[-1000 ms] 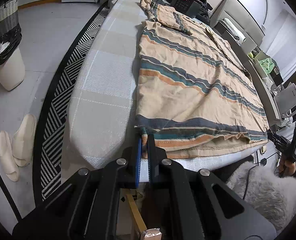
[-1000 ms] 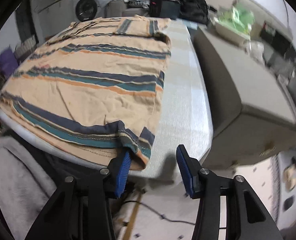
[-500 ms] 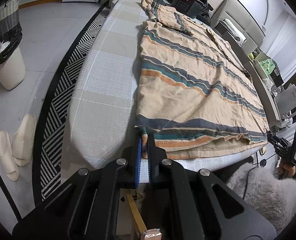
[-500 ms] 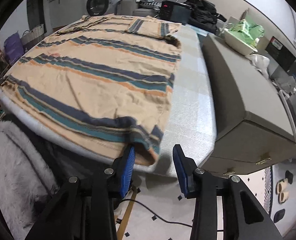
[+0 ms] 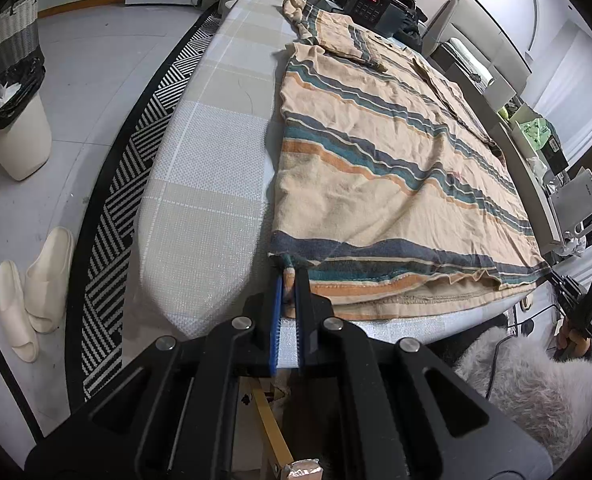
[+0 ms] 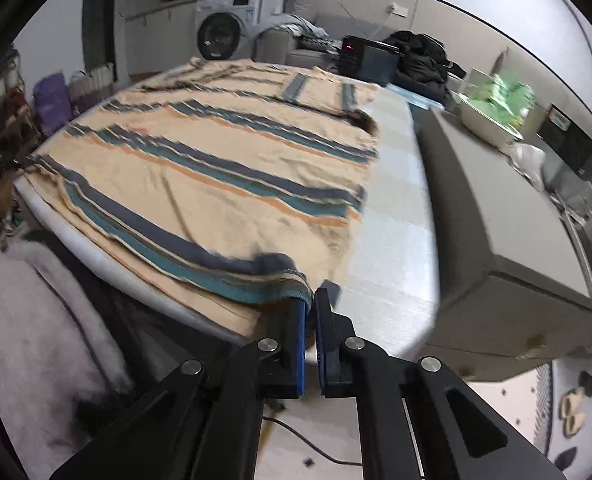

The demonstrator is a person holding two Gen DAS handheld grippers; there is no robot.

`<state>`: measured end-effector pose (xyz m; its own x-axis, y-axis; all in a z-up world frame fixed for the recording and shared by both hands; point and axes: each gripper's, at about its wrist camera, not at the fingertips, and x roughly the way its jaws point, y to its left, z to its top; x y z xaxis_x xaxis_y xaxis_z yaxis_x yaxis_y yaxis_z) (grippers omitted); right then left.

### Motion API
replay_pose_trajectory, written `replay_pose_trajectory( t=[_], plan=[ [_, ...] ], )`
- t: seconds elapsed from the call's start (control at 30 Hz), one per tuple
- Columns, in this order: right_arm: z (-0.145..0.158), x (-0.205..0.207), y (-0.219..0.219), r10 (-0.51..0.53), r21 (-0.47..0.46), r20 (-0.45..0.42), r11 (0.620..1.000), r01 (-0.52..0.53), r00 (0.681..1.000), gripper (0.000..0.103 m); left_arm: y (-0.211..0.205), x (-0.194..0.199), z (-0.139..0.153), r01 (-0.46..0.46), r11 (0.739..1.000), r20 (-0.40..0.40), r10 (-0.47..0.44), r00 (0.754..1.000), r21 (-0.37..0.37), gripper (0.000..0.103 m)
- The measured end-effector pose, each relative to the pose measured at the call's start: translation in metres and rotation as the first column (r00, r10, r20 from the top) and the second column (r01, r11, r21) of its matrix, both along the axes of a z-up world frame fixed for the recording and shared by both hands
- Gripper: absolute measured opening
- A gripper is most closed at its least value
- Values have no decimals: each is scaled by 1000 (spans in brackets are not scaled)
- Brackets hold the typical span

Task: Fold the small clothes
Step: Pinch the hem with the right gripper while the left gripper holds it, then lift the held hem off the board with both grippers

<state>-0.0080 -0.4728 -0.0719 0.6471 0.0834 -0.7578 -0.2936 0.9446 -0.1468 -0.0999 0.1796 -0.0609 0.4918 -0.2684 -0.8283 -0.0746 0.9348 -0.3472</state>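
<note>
Left wrist view: striped shirt (image 5: 384,168) spread flat on ironing board (image 5: 204,184). Left gripper (image 5: 289,276) clamped on near hem corner. Right wrist view: right gripper (image 6: 311,300) pinched tight on opposite hem corner of shirt (image 6: 224,168), at board's near edge (image 6: 392,264).
</note>
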Motion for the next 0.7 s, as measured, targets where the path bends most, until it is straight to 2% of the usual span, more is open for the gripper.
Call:
replay_pose_trajectory(
  t=[0.13, 0.33, 0.5, 0.7],
  plan=[
    [-5, 3, -20, -66, 9, -18, 998, 66, 998, 5, -1, 1, 0, 1, 1000, -4, -1, 1000, 1, 2],
    [-9, -1, -23, -60, -5, -47, 998, 60, 997, 5, 0, 2, 0, 6, 1000, -8, -6, 1000, 8, 2],
    [-7, -1, -18, -35, 53, -44, 998, 37, 998, 13, -1, 0, 0, 7, 1000, -7, -7, 1000, 6, 2],
    [-10, 7, 1, 8, 23, -22, 1000, -7, 1000, 21, 0, -1, -1, 1, 1000, 1, -1, 1000, -11, 2]
  ],
)
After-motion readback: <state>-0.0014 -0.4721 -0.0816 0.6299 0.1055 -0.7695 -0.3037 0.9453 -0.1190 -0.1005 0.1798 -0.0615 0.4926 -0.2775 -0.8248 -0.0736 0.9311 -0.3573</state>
